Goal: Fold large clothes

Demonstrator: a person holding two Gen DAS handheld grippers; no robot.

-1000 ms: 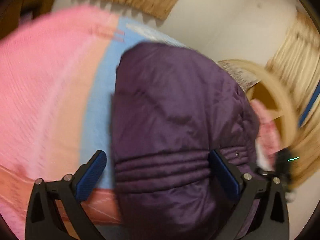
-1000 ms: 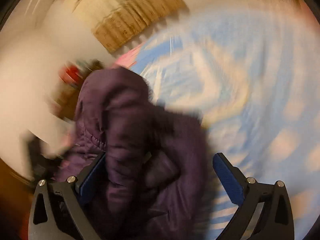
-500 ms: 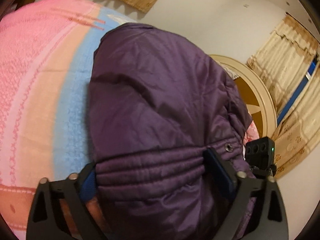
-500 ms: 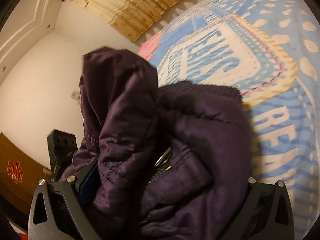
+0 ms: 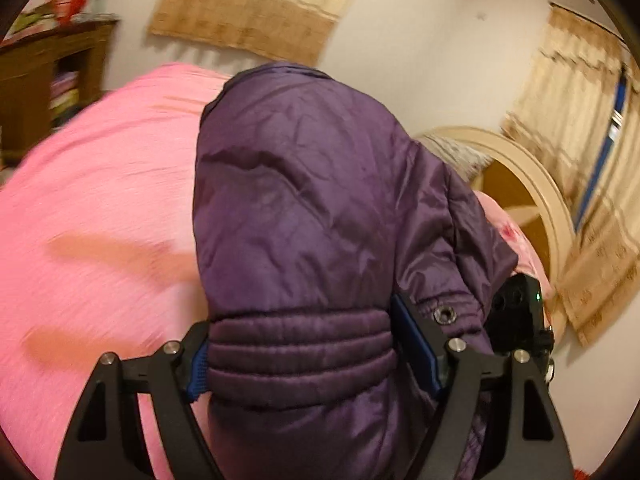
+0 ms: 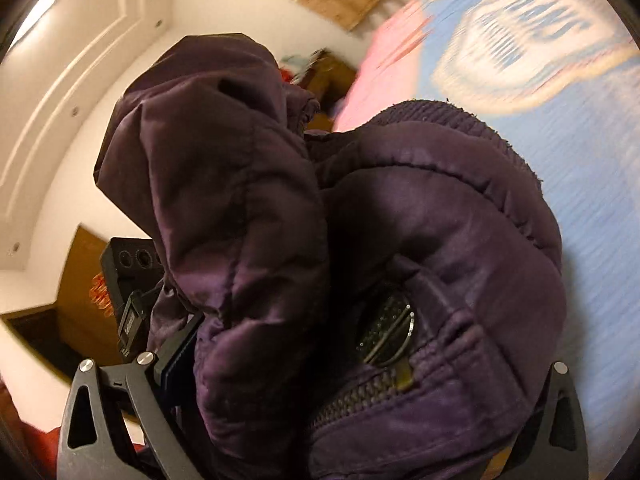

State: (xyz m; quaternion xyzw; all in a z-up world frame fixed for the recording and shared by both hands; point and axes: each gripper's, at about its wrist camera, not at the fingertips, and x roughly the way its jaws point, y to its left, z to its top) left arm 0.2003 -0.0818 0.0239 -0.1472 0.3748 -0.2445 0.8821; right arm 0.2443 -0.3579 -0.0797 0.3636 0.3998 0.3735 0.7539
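A dark purple padded jacket (image 5: 304, 216) fills the left wrist view, held up over a bed. My left gripper (image 5: 308, 344) is shut on its ribbed, stitched hem band. In the right wrist view the same jacket (image 6: 400, 240) is bunched, with a zipper and a metal ring pull showing. My right gripper (image 6: 360, 380) is shut on this bunched part by the zipper; its right finger is mostly hidden by cloth. The other gripper's black body shows in each view, right of the jacket (image 5: 516, 316) and left of it (image 6: 132, 280).
A pink blanket (image 5: 100, 220) covers the bed under the jacket; in the right wrist view it is blue with a printed emblem (image 6: 520, 40). A wooden shelf unit (image 5: 44, 80) stands far left. A curved cream headboard (image 5: 532, 184) and beige curtains (image 5: 580, 120) are at the right.
Both grippers went from open around the jacket to shut on it. They have lifted it, and both views have swung toward the walls.
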